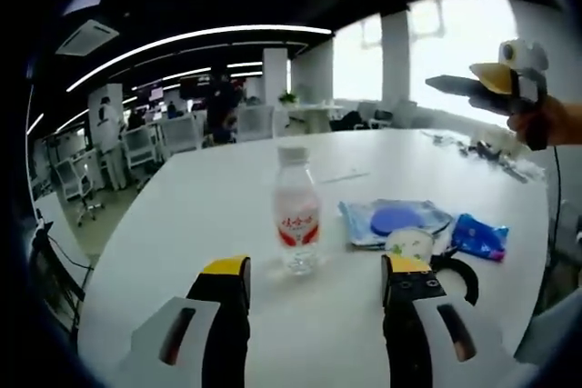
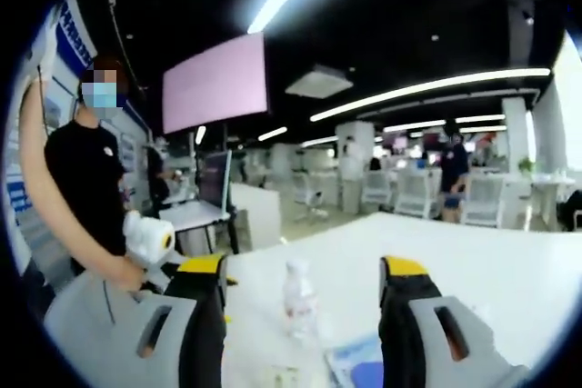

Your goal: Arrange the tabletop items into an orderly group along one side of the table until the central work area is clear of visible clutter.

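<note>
A small clear water bottle (image 1: 297, 211) with a red label stands upright on the white table (image 1: 200, 206). My left gripper (image 1: 316, 270) is open just short of it, with nothing between its jaws. To the bottle's right lie a blue pouch (image 1: 396, 222), a small round white lid (image 1: 409, 243) and a blue packet (image 1: 479, 236). My right gripper (image 1: 509, 79) hangs in a hand high at the right, above the table. In the right gripper view my right gripper (image 2: 303, 270) is open in the air, and the bottle (image 2: 298, 302) and blue pouch (image 2: 364, 365) sit below it.
A black ring-shaped thing (image 1: 459, 274) lies beside my left gripper's right jaw. Small dark items (image 1: 482, 147) sit at the table's far right edge. A person in black (image 2: 86, 188) stands at the table's left end. Office chairs (image 1: 177, 134) stand beyond the table.
</note>
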`<control>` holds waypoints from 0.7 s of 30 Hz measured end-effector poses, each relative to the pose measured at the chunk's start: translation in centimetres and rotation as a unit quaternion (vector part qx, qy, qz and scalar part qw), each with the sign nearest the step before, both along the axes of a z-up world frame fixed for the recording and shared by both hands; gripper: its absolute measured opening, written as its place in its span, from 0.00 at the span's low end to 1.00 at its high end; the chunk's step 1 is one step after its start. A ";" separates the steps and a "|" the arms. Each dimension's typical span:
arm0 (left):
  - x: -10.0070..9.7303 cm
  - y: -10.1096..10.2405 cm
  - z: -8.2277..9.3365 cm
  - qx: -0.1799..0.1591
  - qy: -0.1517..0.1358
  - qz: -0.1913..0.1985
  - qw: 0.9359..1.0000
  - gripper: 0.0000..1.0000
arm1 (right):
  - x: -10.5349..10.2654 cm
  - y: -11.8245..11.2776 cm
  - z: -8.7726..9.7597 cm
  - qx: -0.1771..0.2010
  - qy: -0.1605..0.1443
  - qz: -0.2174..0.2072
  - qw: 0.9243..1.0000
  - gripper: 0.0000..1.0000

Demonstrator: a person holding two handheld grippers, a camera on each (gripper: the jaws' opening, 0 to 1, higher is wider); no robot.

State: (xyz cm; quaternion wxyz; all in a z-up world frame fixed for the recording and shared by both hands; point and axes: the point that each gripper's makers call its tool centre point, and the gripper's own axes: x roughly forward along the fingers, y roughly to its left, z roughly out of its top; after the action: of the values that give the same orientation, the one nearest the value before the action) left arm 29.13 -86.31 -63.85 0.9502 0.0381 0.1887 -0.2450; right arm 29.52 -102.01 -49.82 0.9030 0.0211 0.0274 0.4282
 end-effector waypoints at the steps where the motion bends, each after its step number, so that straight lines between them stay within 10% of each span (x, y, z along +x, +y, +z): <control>1: 0.0 0.0 -0.1 0.000 0.001 -0.001 1.000 0.57 | 0.0 0.0 0.0 0.000 0.001 0.000 1.000 0.66; 21: -0.6 -2.4 -1.6 -0.013 0.027 -0.058 0.998 0.57 | -3.4 -4.5 -3.5 -0.029 0.046 -0.057 0.997 0.67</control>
State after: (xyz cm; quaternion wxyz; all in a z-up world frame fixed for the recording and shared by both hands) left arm 28.48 -88.76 -65.45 0.9296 0.0300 0.2082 -0.3027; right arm 26.13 -106.51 -53.28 0.9240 0.0161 0.0802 0.3735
